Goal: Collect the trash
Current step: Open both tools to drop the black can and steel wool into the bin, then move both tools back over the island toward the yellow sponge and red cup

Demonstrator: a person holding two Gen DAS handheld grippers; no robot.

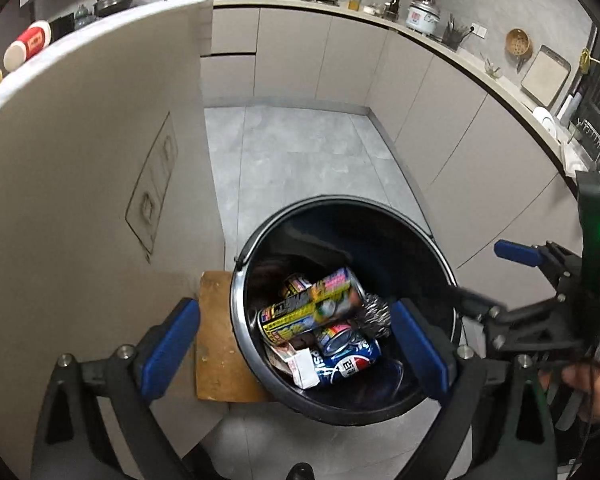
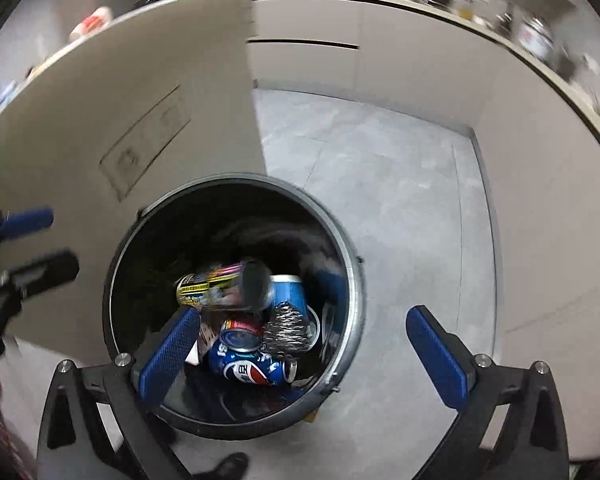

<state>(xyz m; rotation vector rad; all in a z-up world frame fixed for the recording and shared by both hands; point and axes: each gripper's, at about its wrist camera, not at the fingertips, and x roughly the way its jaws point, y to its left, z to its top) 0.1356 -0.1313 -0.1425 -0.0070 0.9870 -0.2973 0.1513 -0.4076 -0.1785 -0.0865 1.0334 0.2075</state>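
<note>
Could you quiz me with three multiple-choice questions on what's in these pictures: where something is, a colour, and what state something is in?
1. Where does the Pepsi can lie?
A. on the counter
B. in the bin
C. on the floor

2. What colour are the tongs' pads?
A. red
B. green
C. blue

3. How do the left tongs stand?
A. open and empty
B. shut on a can
C. shut on a carton

Answers: 1 B, it rests among the trash inside. 2 C, both views show blue pads. 3 A, the pads stand wide apart over the bin.
</note>
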